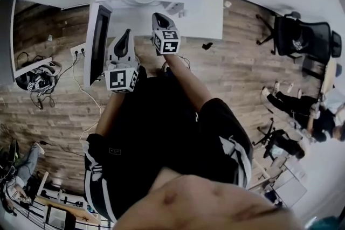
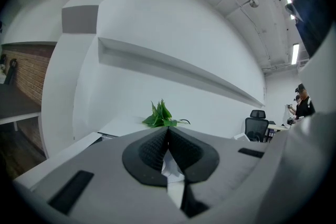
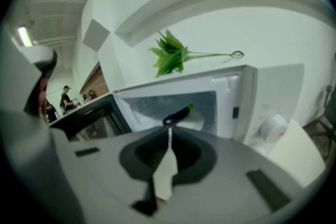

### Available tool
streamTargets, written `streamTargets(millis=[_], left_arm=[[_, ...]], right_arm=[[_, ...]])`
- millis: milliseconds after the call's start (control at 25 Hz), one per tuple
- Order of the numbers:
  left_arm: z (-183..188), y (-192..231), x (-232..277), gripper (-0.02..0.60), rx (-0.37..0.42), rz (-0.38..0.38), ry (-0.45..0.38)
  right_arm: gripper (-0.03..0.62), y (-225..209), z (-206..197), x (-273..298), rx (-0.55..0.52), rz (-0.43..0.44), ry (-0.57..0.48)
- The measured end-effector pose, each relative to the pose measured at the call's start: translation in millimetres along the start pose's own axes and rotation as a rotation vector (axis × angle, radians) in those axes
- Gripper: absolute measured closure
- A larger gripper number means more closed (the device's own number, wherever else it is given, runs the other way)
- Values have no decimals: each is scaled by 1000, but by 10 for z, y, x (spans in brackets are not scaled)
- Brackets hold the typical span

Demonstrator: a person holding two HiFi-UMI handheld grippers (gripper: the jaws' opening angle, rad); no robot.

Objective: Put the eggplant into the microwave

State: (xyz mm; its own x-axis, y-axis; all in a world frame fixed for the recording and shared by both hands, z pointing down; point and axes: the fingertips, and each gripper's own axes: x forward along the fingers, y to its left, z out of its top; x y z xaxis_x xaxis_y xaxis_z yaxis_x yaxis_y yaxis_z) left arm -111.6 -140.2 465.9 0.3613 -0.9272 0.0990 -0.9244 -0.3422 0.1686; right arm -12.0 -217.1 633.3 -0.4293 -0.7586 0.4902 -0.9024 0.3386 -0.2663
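Here, close in, the left tongs [image 2: 168, 131] are clenched, their dark ribbed pads meeting along one line with nothing held between them. The right tongs [image 3: 169, 132] are likewise clenched and empty. From the head view both are held out in front of the person, the left tongs by the dark door [image 1: 99, 43] that swings open to the left, the right tongs a little further forward and to the right, over the edge of the white desk [image 1: 207, 2]. In the right gripper view the eggplant [image 3: 177, 115] lies just beyond and slightly right of the closed tips, apart from them. It is inside the open cavity of the microwave [image 3: 239, 89], a dark curved shape with its green stem end turned up and to the right, resting on a pale round plate [image 3: 198, 119]. To the right of the cavity is the white control panel with a round knob [image 3: 271, 126]. A green plant [image 3: 169, 55] sits on top of the microwave, and the left gripper view looks straight at it past its own tips. Behind stands a white wall [image 2: 173, 34], and well off to the right a black office chair [image 2: 257, 125]
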Motion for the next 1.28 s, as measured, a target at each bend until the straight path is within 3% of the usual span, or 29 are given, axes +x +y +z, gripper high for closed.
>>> streamTargets(millis=[800, 1280], left_arm=[[-55, -570, -386, 548, 23, 87, -27], [-131, -710, -490, 548, 23, 96, -22]], right_arm=[[554, 222, 364, -1570, -66, 187, -139], [562, 323, 380, -1764, -100, 231, -163]])
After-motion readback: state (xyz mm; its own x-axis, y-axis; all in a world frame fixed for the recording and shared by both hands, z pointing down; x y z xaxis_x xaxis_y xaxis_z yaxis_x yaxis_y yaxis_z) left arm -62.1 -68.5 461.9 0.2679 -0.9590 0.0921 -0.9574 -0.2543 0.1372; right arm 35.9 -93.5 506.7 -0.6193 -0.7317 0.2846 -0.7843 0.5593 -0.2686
